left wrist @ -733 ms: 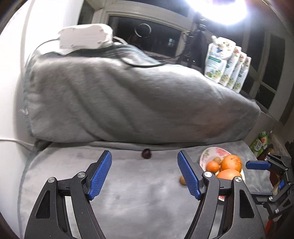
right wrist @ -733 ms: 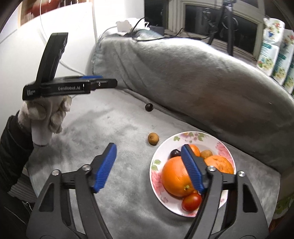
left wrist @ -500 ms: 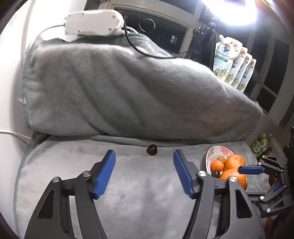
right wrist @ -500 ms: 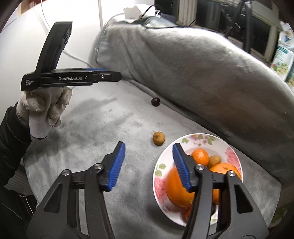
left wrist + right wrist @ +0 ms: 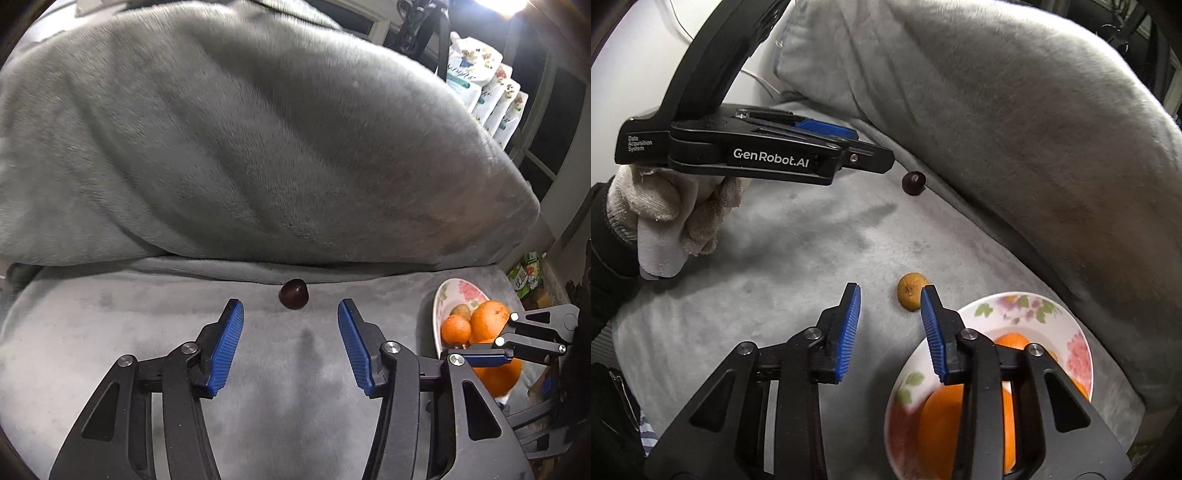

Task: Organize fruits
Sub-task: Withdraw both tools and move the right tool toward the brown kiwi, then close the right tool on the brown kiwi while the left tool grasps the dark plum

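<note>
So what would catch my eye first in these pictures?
Probably the blue-padded left hand-held gripper, open, pointing at a small dark round fruit lying alone on the grey plush blanket. To the right, a floral plate holds bright oranges, with a small brown fruit beside it.

A lamp [image 5: 506, 3] is glaring white at the left view's top right corner, lighting the grey blanket [image 5: 258, 147] from behind. Fisheye bending is curving both views into dark rims. The plate [image 5: 1067, 325] is blurring near the bottom (its oranges smeared), and soft shadows are pooling under the blanket fold.
</note>
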`<state>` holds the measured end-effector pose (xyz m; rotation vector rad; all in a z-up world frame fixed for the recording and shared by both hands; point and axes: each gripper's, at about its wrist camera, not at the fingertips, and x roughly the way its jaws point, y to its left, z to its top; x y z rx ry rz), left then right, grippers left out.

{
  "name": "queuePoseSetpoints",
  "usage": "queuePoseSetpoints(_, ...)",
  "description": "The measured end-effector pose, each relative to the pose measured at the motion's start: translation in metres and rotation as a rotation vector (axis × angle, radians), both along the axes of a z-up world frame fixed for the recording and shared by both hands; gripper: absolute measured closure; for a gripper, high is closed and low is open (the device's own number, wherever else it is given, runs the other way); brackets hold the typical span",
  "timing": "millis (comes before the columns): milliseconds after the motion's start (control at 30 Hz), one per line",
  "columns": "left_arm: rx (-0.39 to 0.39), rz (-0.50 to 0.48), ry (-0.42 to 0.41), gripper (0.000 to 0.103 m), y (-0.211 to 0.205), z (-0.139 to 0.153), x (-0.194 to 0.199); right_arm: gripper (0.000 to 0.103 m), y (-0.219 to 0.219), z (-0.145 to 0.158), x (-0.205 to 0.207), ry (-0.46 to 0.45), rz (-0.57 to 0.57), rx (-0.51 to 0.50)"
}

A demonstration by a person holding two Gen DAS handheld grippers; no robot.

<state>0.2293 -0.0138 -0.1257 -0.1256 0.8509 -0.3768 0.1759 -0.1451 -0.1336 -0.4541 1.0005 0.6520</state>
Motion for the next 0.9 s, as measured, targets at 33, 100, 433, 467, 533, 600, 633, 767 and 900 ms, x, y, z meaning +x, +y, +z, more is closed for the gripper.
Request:
queuePoseSetpoints(33, 0.000, -0.001, 0.003, 0.051, -0.001, -0.001, 0.002, 0.067, 0.001, -0.002, 0.003, 0.002, 0.001, -0.011)
queuePoseSetpoints(100, 0.002, -0.007, 0.010, 0.051, -0.004, -0.004, 0.005, 0.068, 0.003, -0.007, 0.007, 0.006, 0.005, -0.032)
queuePoseSetpoints(433, 0.043, -0.034, 0.037, 0.055, -0.020, -0.018, 0.027, 0.071, 0.013, -0.026, 0.018, 0.016, 0.032, -0.099)
queuePoseSetpoints(467, 0.045, -0.036, 0.042, 0.056, -0.020, -0.020, 0.028, 0.072, 0.015, -0.027, 0.018, 0.014, 0.037, -0.106)
queuePoseSetpoints(533, 0.049, -0.040, 0.050, 0.056, -0.022, -0.023, 0.032, 0.072, 0.017, -0.027, 0.018, 0.010, 0.044, -0.118)
queuePoseSetpoints(600, 0.050, -0.043, 0.058, 0.057, -0.023, -0.027, 0.034, 0.072, 0.018, -0.028, 0.018, 0.010, 0.047, -0.129)
queuePoseSetpoints(633, 0.051, -0.045, 0.062, 0.058, -0.023, -0.029, 0.035, 0.072, 0.019, -0.028, 0.018, 0.009, 0.048, -0.134)
queuePoseSetpoints(767, 0.061, -0.048, 0.068, 0.060, -0.023, -0.032, 0.038, 0.073, 0.026, -0.031, 0.021, 0.005, 0.051, -0.159)
queuePoseSetpoints(900, 0.079, -0.049, 0.065, 0.068, -0.025, -0.033, 0.040, 0.073, 0.034, -0.033, 0.022, -0.003, 0.058, -0.182)
